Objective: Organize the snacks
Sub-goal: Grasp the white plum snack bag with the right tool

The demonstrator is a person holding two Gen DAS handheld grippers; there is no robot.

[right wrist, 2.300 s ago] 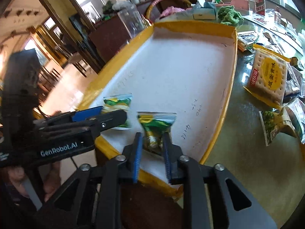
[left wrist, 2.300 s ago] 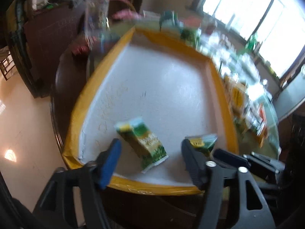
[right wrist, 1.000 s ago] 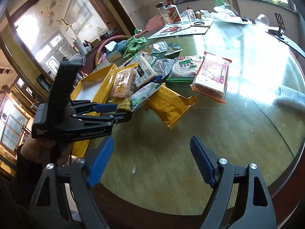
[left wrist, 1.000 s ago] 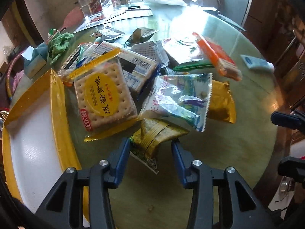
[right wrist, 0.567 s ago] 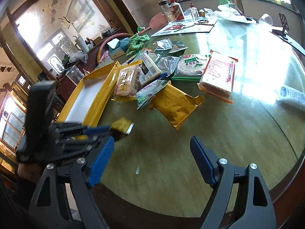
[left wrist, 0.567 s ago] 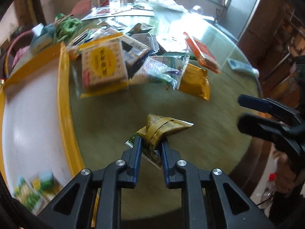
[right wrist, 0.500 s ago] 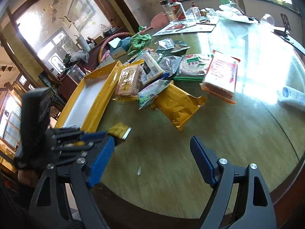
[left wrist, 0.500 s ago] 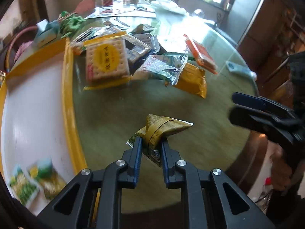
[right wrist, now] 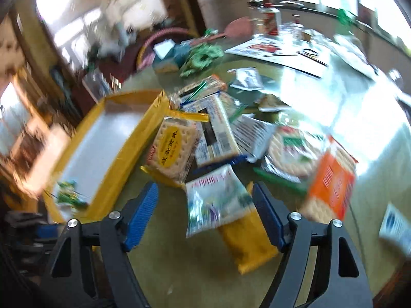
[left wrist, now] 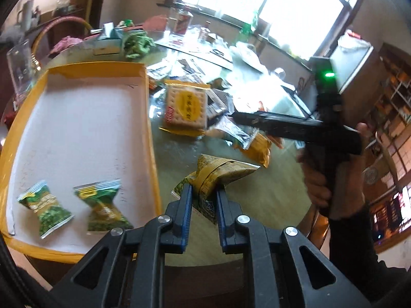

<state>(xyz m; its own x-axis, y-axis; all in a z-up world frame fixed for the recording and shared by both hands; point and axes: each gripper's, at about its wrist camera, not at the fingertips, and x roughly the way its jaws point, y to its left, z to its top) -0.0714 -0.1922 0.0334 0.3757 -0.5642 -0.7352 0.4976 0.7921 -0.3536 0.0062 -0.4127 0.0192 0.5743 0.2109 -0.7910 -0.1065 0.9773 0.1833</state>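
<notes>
My left gripper (left wrist: 204,191) is shut on a yellow-green snack packet (left wrist: 218,173) and holds it above the glass table just right of the yellow-rimmed white tray (left wrist: 151,138). Two green snack packets (left wrist: 43,206) (left wrist: 102,208) lie at the tray's near end. My right gripper (right wrist: 205,200) is open, its fingers on either side of a clear white-green packet (right wrist: 218,200) lying on a yellow packet (right wrist: 244,241). In the left wrist view the right gripper (left wrist: 239,115) reaches over the snack pile.
A pile of snacks covers the table: a yellow cracker pack (right wrist: 172,148) (left wrist: 186,107), an orange cracker pack (right wrist: 331,182), a round biscuit pack (right wrist: 292,151). A green cloth (right wrist: 203,56), papers and bottles lie at the back. A glass (left wrist: 19,66) stands left of the tray.
My left gripper closed on the yellow-green packet, lifted it and carried it toward the tray. My right gripper moved forward to the snack pile and now straddles the clear packet.
</notes>
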